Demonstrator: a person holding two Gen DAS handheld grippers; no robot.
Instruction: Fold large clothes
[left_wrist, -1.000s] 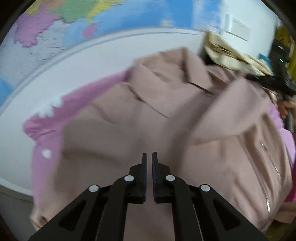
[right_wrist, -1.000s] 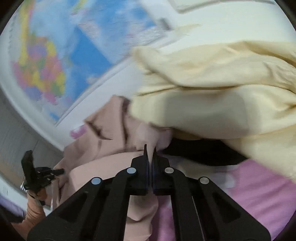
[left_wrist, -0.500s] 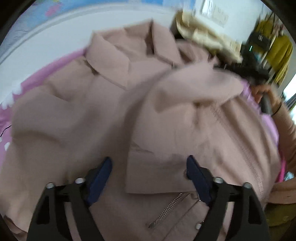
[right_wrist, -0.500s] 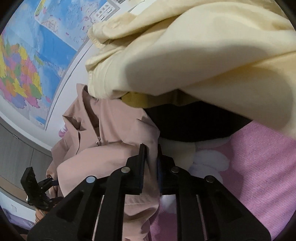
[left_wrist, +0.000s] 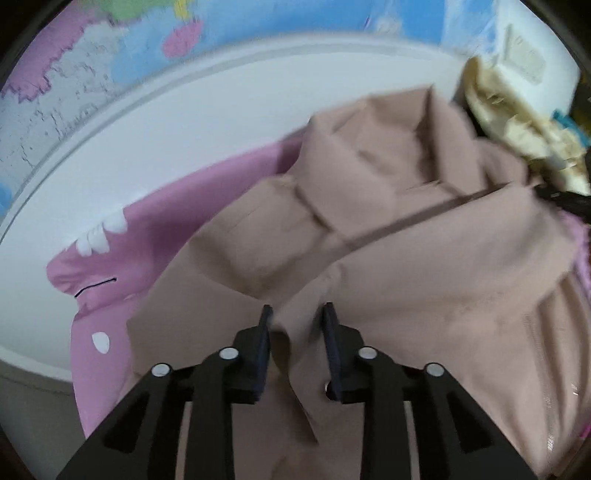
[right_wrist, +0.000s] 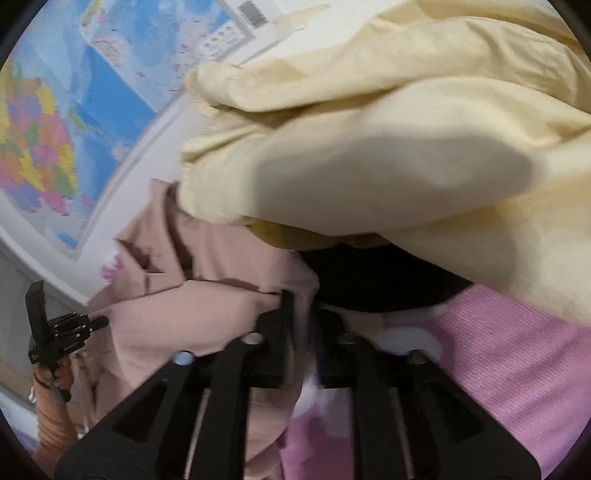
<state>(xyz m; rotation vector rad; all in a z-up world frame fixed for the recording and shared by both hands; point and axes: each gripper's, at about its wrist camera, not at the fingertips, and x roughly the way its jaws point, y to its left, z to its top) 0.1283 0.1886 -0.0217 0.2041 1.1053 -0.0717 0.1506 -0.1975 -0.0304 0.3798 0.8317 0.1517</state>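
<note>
A: Left gripper (left_wrist: 297, 319), shut a second ago, sprang wide; now closing around a jacket (left_wrist: 424, 266) fold on the pink sheet (left_wrist: 155, 236).
B: Right gripper (right_wrist: 301, 314) opening, releasing its far edge. Regrasp underway.

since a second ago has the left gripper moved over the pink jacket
Yes. The left gripper swung right and back; against the wall map it ends near its start, jaws closing around a fold of the jacket.
</note>
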